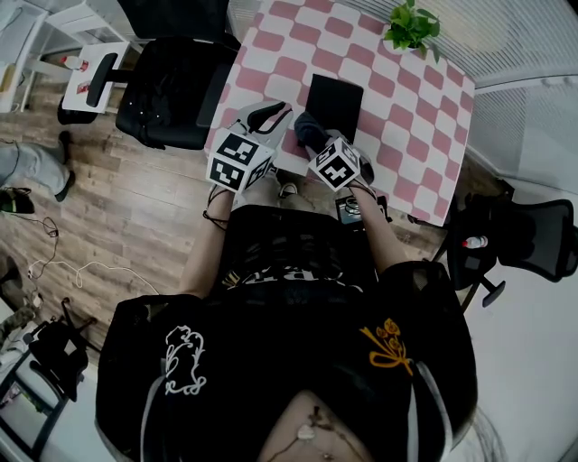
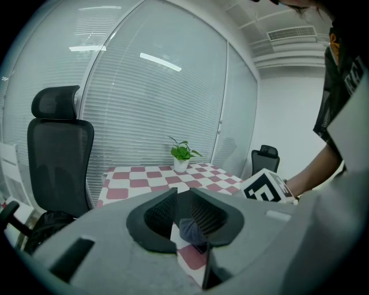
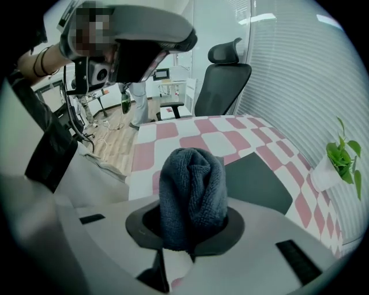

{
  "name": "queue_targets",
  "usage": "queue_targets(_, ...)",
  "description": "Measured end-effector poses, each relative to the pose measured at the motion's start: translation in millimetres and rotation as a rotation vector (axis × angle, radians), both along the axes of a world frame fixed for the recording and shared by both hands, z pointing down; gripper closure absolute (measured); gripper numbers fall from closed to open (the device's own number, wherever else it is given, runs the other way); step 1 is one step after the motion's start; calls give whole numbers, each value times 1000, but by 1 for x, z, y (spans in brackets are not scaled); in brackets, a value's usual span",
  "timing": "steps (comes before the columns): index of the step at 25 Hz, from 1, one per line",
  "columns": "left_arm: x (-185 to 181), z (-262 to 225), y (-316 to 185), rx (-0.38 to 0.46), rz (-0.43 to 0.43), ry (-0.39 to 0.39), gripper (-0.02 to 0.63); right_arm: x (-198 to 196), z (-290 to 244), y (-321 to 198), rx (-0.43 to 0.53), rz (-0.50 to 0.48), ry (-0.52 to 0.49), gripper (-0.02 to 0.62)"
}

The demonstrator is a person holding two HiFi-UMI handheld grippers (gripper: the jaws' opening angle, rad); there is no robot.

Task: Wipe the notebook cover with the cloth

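A black notebook (image 1: pixel 335 105) lies flat on the pink-and-white checked table (image 1: pixel 406 126). In the right gripper view the notebook (image 3: pixel 253 181) sits just beyond the jaws, to the right. My right gripper (image 1: pixel 312 135) is shut on a bunched dark grey cloth (image 1: pixel 305 124), which hangs just short of the notebook's near left corner. The cloth (image 3: pixel 192 193) stands up between the jaws of that gripper (image 3: pixel 192 227). My left gripper (image 1: pixel 271 114) hovers over the table's near left edge, jaws a little apart with nothing between them. In its own view that gripper (image 2: pixel 183 213) shows the cloth (image 2: pixel 191 230) through the gap.
A potted green plant (image 1: pixel 411 27) stands at the table's far edge. A black office chair (image 1: pixel 176 86) is left of the table and another (image 1: pixel 533 236) at the right. Someone's legs (image 1: pixel 32 167) show on the wooden floor at far left.
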State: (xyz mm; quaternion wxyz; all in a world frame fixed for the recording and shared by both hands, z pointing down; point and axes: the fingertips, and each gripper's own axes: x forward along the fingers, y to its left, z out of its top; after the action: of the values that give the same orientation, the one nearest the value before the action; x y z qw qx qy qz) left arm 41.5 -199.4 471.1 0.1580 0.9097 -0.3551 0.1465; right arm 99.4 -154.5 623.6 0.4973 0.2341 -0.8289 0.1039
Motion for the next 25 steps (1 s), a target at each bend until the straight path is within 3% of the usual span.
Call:
queue_targets(8, 2, 0, -7, 2, 23, 2, 546, 36, -23, -61, 79, 118, 16, 523)
queue_targets(18, -1, 4, -24, -11, 41, 4, 546, 81, -11, -128, 82, 241, 110, 523)
queue_targets(22, -7, 3, -32, -11, 30, 4, 546, 85, -14, -152, 113, 235, 148, 523)
queue_targets(25, -12, 4, -38, -16, 19, 3, 546, 92, -5, -161, 110, 202, 230, 523)
